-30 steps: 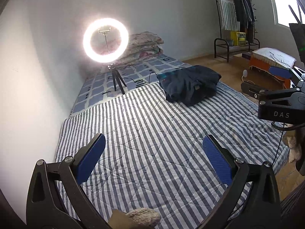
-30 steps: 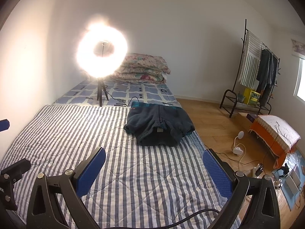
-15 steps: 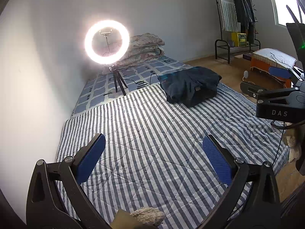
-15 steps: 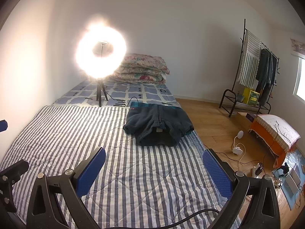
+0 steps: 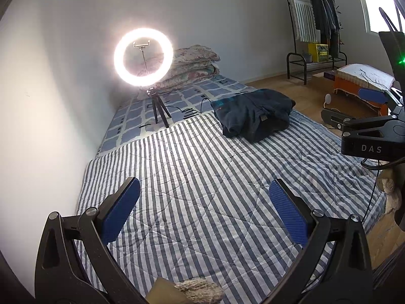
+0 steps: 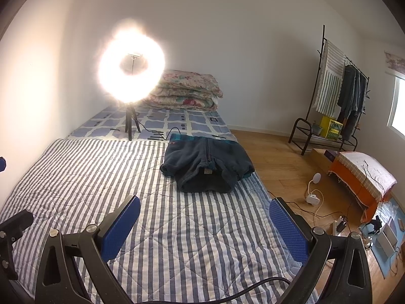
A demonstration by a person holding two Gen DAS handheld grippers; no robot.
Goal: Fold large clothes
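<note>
Both views have crept slightly closer to the bed since a second ago; nothing on it has shifted.
Striped quilt [image 5: 202, 177] covers the mattress; the folded dark blue fleece jacket [image 6: 206, 163] lies at its far right edge, near the lit ring light [image 5: 143, 57] on its tripod. Left tongs [image 5: 203, 209] and right tongs [image 6: 204, 225] both hang wide and empty above the quilt, well apart from the jacket.
</note>
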